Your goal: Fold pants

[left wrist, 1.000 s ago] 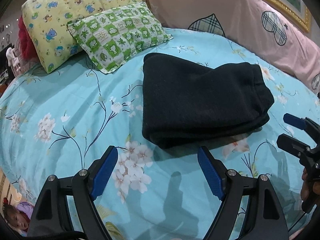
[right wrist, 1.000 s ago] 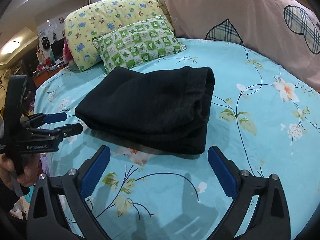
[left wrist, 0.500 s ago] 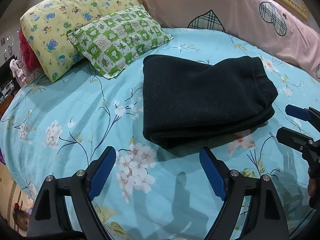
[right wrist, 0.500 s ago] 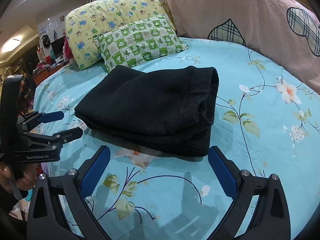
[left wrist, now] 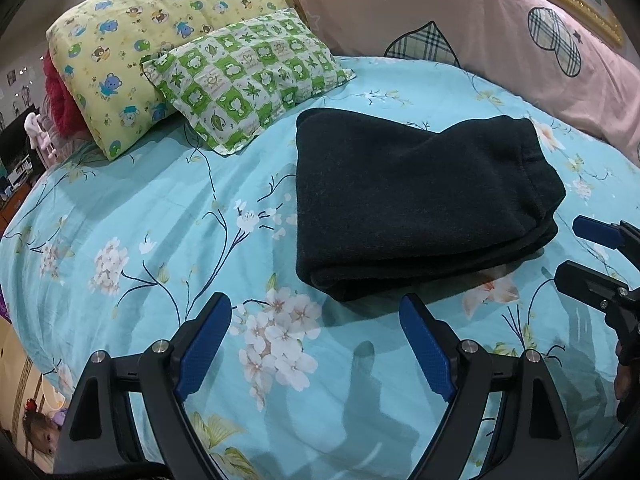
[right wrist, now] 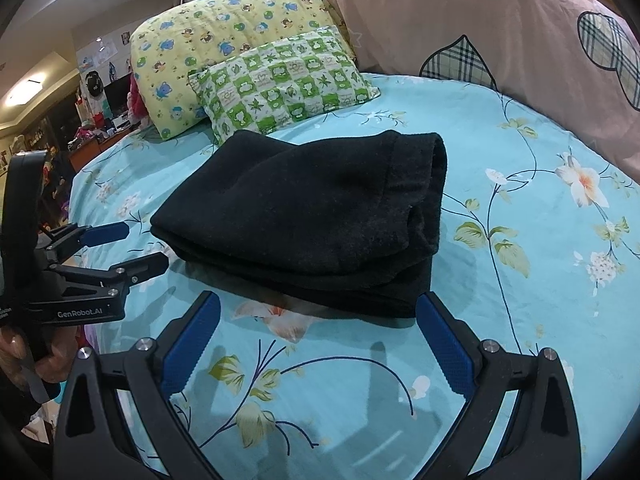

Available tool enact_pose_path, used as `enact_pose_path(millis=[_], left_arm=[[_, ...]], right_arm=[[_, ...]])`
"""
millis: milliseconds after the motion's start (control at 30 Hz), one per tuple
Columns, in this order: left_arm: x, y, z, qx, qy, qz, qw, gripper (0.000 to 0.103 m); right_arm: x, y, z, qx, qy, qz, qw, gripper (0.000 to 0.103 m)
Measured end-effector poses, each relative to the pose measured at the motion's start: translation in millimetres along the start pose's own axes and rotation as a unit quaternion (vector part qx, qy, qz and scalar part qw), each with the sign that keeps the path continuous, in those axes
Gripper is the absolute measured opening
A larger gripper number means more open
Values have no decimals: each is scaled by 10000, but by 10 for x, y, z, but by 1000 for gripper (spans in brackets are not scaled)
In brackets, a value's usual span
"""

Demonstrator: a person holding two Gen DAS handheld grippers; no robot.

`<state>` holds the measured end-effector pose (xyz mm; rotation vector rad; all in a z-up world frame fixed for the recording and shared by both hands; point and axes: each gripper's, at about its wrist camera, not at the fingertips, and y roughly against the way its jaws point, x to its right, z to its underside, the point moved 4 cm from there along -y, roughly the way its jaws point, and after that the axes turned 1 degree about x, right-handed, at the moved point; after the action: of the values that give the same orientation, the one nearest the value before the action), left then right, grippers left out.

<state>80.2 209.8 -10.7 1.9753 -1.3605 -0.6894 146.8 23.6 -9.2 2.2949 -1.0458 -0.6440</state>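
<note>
Both grippers, left gripper (left wrist: 316, 326) and right gripper (right wrist: 318, 322), agape near folded pants (left wrist: 416, 204).

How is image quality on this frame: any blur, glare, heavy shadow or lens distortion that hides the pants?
Left wrist view: sharp, strong fisheye bending at the edges, dark corners; the black pants show little fabric detail; soft shadows of the left gripper fall on the sheet. Right wrist view: also sharp, with bright ceiling lights at upper left but no glare on the pants; right gripper open.
</note>
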Motion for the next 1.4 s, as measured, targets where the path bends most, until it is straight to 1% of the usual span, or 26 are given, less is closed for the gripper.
enact_pose_path(millis=[300,567,1400], left_arm=[[10,-35,14,-56,-20,13,10000,87],[15,-27,14,-38,-52,-38,10000,88],[6,-17,-24,4,-8,-8,10000,88]], right_arm=[[-12,-9,-41,6,36,-14,10000,98],[-28,-14,-46,18,63,-26,10000,98],[-20,-16,-78,50,-13,-52,10000,98]])
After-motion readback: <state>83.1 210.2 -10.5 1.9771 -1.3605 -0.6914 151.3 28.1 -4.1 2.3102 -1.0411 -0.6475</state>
